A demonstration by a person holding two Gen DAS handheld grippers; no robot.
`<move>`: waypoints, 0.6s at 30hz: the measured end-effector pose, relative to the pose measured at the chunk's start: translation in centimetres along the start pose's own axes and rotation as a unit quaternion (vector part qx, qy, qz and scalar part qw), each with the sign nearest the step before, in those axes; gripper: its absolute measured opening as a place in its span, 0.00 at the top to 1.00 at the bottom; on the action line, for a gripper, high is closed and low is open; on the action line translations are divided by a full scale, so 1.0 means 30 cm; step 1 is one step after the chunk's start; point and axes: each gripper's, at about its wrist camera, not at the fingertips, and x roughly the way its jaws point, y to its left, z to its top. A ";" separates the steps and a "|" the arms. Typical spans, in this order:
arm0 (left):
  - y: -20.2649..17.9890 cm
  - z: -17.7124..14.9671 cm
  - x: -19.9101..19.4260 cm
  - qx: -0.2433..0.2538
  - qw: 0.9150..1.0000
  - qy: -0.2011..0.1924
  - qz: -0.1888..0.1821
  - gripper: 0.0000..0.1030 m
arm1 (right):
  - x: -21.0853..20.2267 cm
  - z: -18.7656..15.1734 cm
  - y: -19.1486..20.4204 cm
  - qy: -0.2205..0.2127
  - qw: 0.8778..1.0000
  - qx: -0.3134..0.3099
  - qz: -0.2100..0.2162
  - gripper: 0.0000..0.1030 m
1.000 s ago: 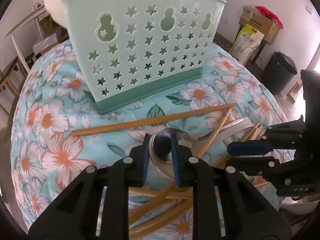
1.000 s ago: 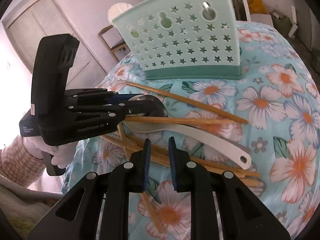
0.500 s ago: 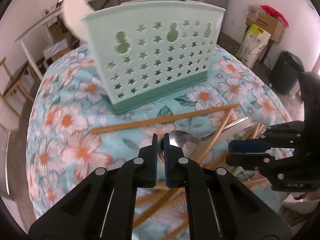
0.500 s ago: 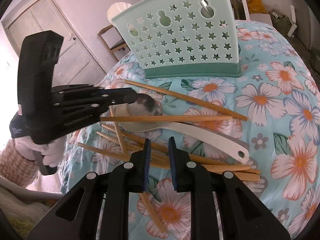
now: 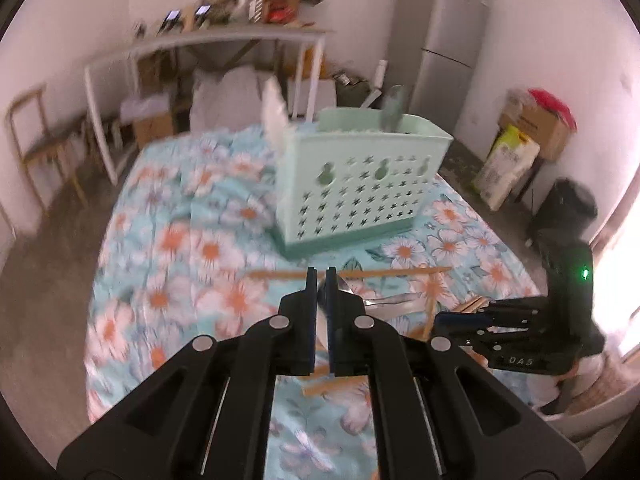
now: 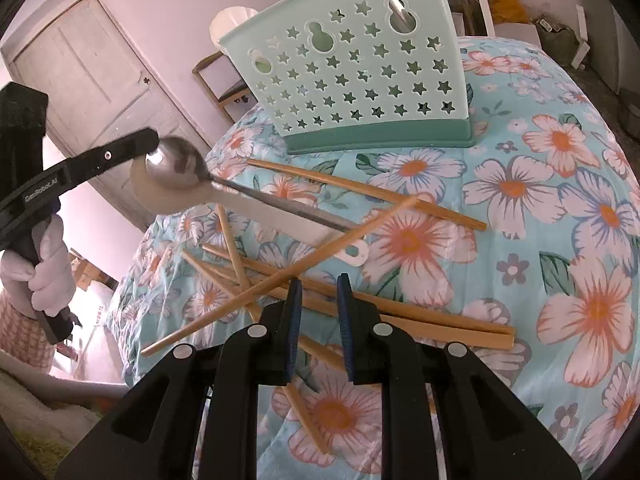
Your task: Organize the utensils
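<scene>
While left gripper [image 6: 150,148] fingers clench metal spoon [image 6: 176,168] bowl above chopsticks [image 6: 280,276], right gripper [image 6: 318,320] hangs empty, fingers parted. Next: carry spoon to caddy [image 6: 360,80], drop handle-first.

Left gripper [image 5: 320,280] jaws pinch a metal spoon [image 5: 352,298] above chopsticks [image 5: 400,273].

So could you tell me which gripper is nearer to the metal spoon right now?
Left. The left gripper is shut on the metal spoon at its bowl, holding it above the cloth. The right gripper hangs open over the chopsticks, apart from the spoon.
</scene>
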 end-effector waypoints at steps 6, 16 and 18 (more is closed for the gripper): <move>0.152 -0.061 0.078 -0.121 0.991 0.060 -0.019 0.97 | 0.000 -0.007 0.006 0.000 1.000 0.003 -0.004 0.82; 0.281 -0.168 0.086 -0.219 0.972 0.081 -0.025 0.86 | 0.000 -0.007 0.012 0.001 1.000 0.000 -0.008 0.82; 0.262 -0.161 0.071 -0.199 0.977 0.071 -0.007 0.85 | -0.001 -0.008 0.012 0.001 1.000 0.000 -0.007 0.82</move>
